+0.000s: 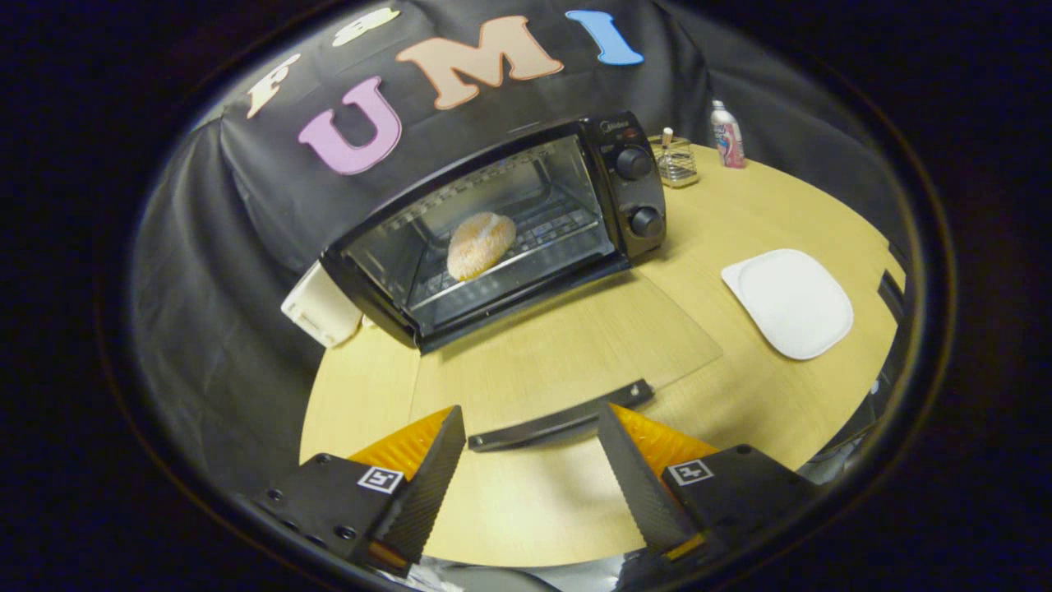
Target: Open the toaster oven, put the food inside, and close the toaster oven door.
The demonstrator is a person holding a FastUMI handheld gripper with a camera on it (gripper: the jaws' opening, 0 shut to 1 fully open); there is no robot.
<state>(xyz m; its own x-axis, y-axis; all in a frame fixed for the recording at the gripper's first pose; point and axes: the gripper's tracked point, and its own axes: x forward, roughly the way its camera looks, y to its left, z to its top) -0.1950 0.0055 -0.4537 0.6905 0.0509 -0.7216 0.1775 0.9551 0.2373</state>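
table [740, 395]: round, light wood, takes up most of the scene. Everything sits on it.

toaster oven [501, 222]: black box at the far side of the table, knobs on its right end. It's open right now.

oven door [567, 345]: glass panel folded all the way down, lying flat toward the gripper, so you see the tabletop straight through it.

plate [791, 302]: white, squarish, off to the right of the door, well apart from the oven. Nothing on it.

food [481, 244]: round bun-looking thing, already inside on the oven rack. So my guess is open + load are done and only the closing is left.

door handle [563, 418]: dark bar along the near edge of the door, just ahead of the fingers and pretty much spanning the gap between them.

gripper [530, 460]: fingers spread wide apart, holding nothing, not touching the handle as far as I can tell.

how I'd do the close: no need to clamp hard imo. Get under the near edge at the handle, or pinch the bar lightly around its middle, then swing it up and forward in an arc following the hinge, not a straight shove. Push off-centre and the door could twist or the whole oven could slide back.

small stuff: wire holder [676, 164] and bottle [728, 136] behind the oven on the right, white box [320, 308] at its left end. All out of the way.
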